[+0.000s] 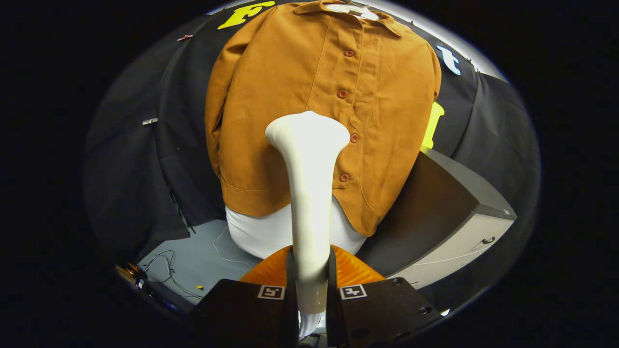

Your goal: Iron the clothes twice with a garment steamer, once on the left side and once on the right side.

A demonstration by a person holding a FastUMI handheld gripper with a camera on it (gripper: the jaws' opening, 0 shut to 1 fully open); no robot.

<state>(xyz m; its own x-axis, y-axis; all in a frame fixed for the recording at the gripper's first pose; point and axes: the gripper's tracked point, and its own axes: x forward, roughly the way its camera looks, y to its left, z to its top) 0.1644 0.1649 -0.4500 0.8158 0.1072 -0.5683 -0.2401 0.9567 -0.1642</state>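
Observation:
A brown button-front shirt [290, 96] hangs on a hanger against the booth wall, with a white garment [261, 232] showing below its hem. My gripper [310, 285] is shut on the handle of a white garment steamer [309, 193], both fingers pressing its sides. The steamer runs straight ahead from the fingers. Its flared head [307, 131] sits over the shirt's lower middle, just left of the button row. Whether the head touches the cloth I cannot tell.
A grey cabinet [464, 217] stands to the right of the shirt, its corner close to the hem. Grey floor [193, 261] with loose cables lies below left. Black cloth wall [135, 169] surrounds the shirt.

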